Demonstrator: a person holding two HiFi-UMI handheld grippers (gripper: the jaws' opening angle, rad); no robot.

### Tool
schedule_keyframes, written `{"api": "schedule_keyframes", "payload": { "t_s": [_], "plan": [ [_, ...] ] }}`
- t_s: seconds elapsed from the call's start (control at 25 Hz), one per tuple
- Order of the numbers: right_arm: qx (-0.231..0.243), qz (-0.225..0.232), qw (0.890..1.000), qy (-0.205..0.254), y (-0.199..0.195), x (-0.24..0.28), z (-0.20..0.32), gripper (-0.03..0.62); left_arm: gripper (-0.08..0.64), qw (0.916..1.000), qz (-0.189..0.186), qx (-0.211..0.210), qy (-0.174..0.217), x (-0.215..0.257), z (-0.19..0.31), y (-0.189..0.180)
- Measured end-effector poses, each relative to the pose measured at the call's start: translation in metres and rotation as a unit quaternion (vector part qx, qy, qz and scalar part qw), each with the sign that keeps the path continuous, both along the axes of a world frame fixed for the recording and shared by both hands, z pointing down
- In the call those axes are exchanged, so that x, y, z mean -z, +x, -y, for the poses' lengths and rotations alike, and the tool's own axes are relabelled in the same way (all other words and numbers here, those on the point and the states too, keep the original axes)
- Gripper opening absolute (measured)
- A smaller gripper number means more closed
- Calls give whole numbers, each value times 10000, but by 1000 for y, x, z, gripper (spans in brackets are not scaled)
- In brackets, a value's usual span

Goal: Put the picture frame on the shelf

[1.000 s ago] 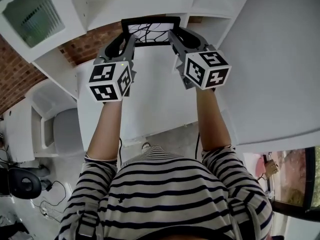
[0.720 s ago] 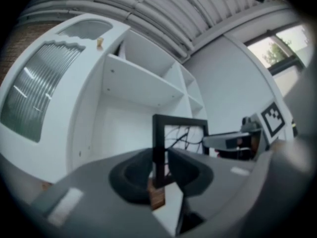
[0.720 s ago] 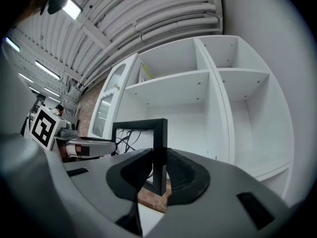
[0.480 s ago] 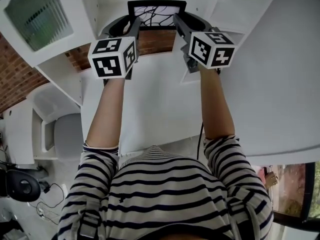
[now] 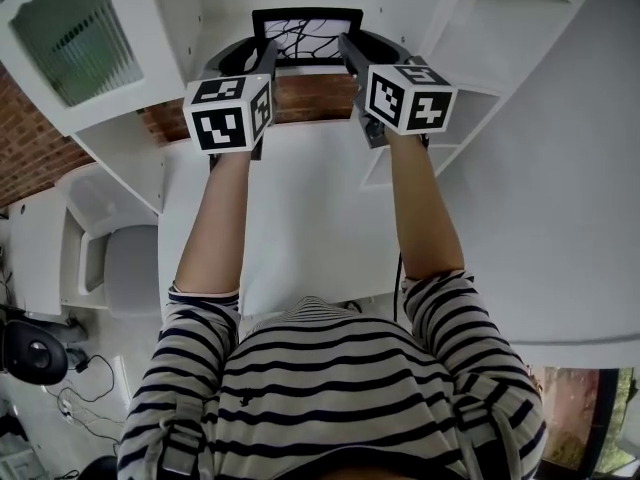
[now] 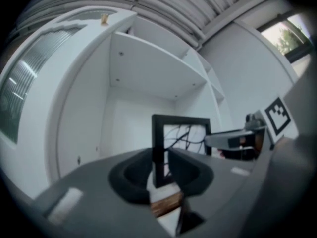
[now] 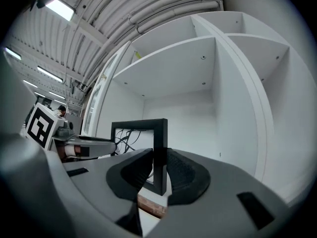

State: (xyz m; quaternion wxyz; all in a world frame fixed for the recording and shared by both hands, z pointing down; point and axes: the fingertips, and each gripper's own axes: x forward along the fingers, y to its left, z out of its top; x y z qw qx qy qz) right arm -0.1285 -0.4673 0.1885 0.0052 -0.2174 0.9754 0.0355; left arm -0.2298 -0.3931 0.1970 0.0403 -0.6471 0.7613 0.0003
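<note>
Change: the picture frame (image 5: 306, 36) sits further forward than a second ago, past the brick strip (image 5: 300, 93) and at the mouth of the white shelf (image 7: 188, 118).
Meaning: the carry looks nearly done; setting the frame down and letting go are still to come.
Left gripper (image 5: 268, 56): jaws clamped on the frame's left edge.
Right gripper (image 5: 347, 50): jaws clamped on the right edge.
Frame: upright, held up between both grippers.
Writing: none readable, only square markers on the cubes (image 5: 228, 113).

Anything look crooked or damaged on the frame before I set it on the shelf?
Nothing stands out. The picture frame hangs upright and level, the left gripper clamped on its left edge and the right gripper on its right edge, in front of the white shelf. No crack or damage shows.
</note>
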Motion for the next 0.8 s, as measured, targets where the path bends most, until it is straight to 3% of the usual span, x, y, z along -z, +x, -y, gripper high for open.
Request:
{"api": "schedule_keyframes", "payload": {
  "t_s": [0.32,0.8],
  "plan": [
    [289,-20,9993,-243,-15,-7,15,73,103,9994,-114,287,-132,-3,13,-13],
    [213,88,9995,-205,-19,-8,17,74,104,9991,-64,405,-60,-5,15,-18]
  ]
}}
